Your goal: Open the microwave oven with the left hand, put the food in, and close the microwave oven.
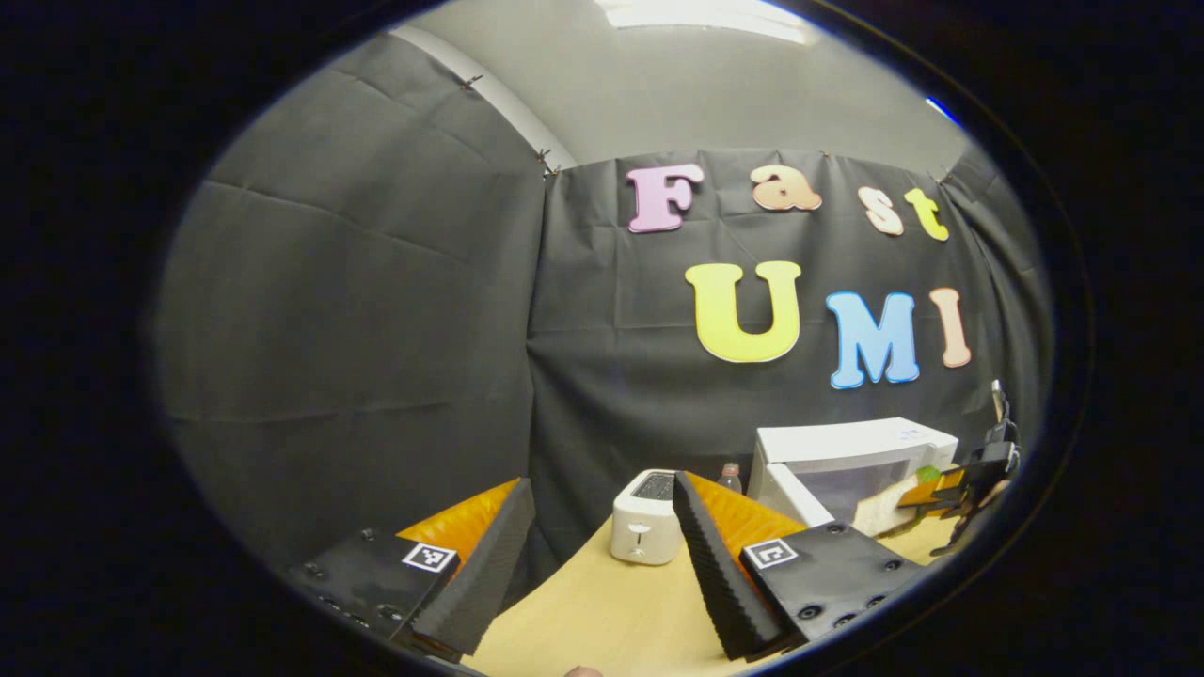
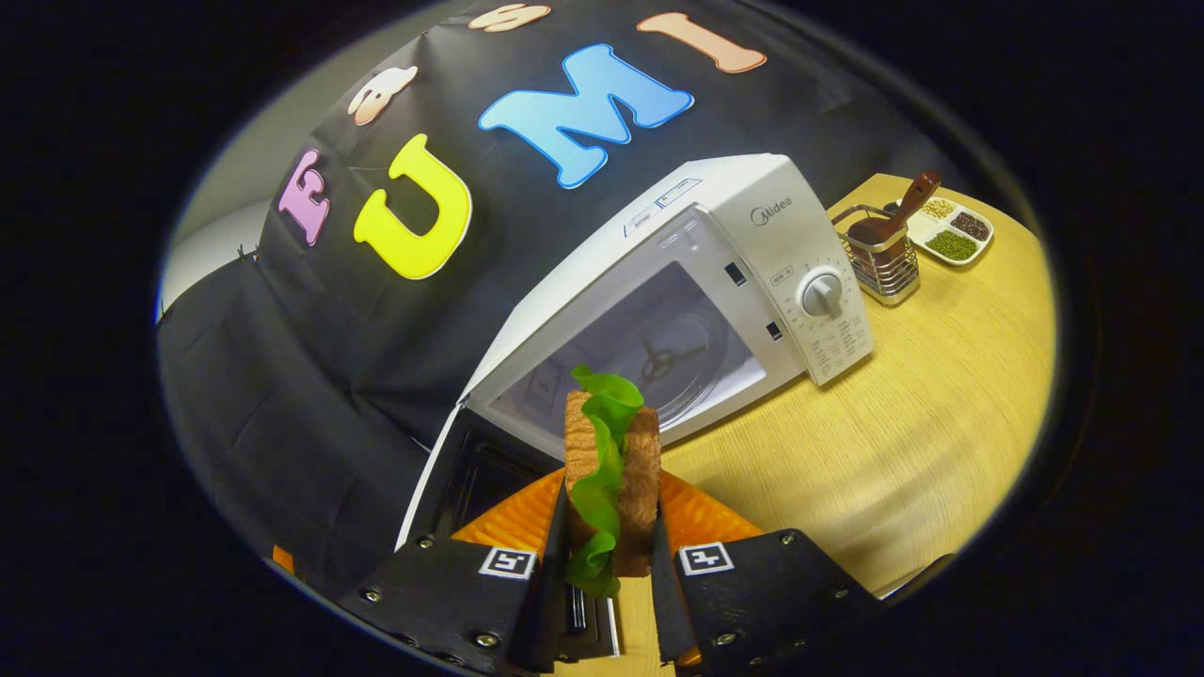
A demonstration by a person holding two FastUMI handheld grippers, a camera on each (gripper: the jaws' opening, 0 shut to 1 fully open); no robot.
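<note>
- We judge the task to be at its middle step: the microwave oven (image 2: 677, 282) stands with its door (image 2: 451, 480) swung wide, and the food is on its way in but not yet inside.
- Our right gripper (image 2: 607, 564) has its jaws clamped on the sandwich (image 2: 611, 470), two slices of bread with green lettuce between, held upright just in front of the open cavity (image 2: 649, 362).
- Our left gripper (image 1: 593, 555) hangs with its jaws apart and nothing between them, well off from the oven, looking past a toaster (image 1: 644, 528) on the table (image 1: 602, 611).
- In the left gripper view the right gripper (image 1: 974, 475) carries the sandwich (image 1: 889, 508) at the oven's mouth (image 1: 847, 475).
- Next, in our judgement, the sandwich must travel forward onto the glass turntable (image 2: 673, 353), clear of the cavity's lower lip, then the jaws must part.
- After that the left gripper would have to reach the door and push it shut.
- A rack with a spoon (image 2: 884, 249) and a dish of spices (image 2: 950, 230) sit near the table's far edge, out of the way.
</note>
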